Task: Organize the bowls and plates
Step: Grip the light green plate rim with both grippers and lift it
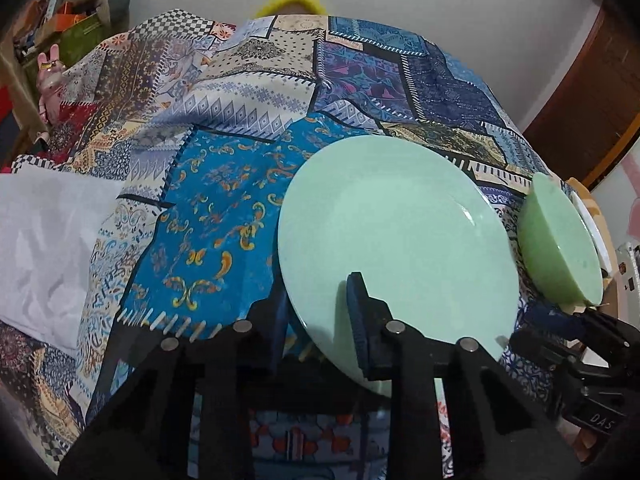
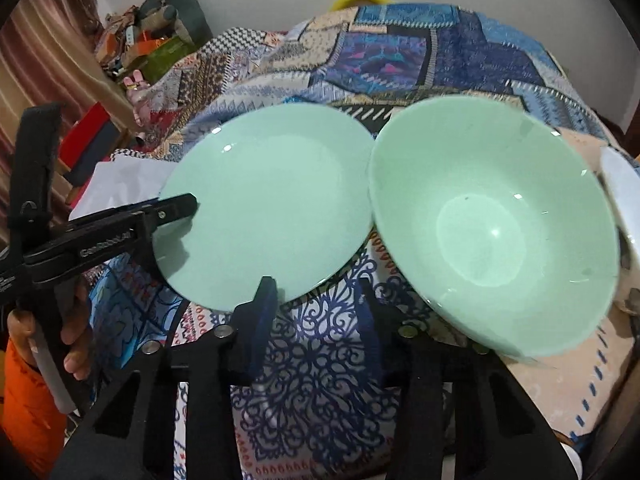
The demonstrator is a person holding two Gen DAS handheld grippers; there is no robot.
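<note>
A mint-green plate point(image 1: 400, 232) lies on the patchwork cloth point(image 1: 208, 208), its near rim raised. My left gripper point(image 1: 316, 304) is shut on that rim, one blue pad on top and the other finger beneath. From the right wrist view the left gripper point(image 2: 176, 208) bites the plate point(image 2: 272, 200) at its left edge. A mint-green bowl point(image 2: 492, 232) sits tilted just right of the plate, rims almost touching. My right gripper point(image 2: 316, 296) has its jaws narrowed with only patterned cloth between the pads. The bowl's wall is beside its right finger. In the left wrist view the bowl point(image 1: 560, 240) stands above the right gripper point(image 1: 560, 324).
A white dish point(image 2: 620, 200) sits right of the bowl, near the table's edge. A white sheet point(image 1: 48, 240) lies at the left. Boxes and toys point(image 2: 152, 40) are piled at the far left. A hand point(image 2: 76, 332) holds the left gripper's handle.
</note>
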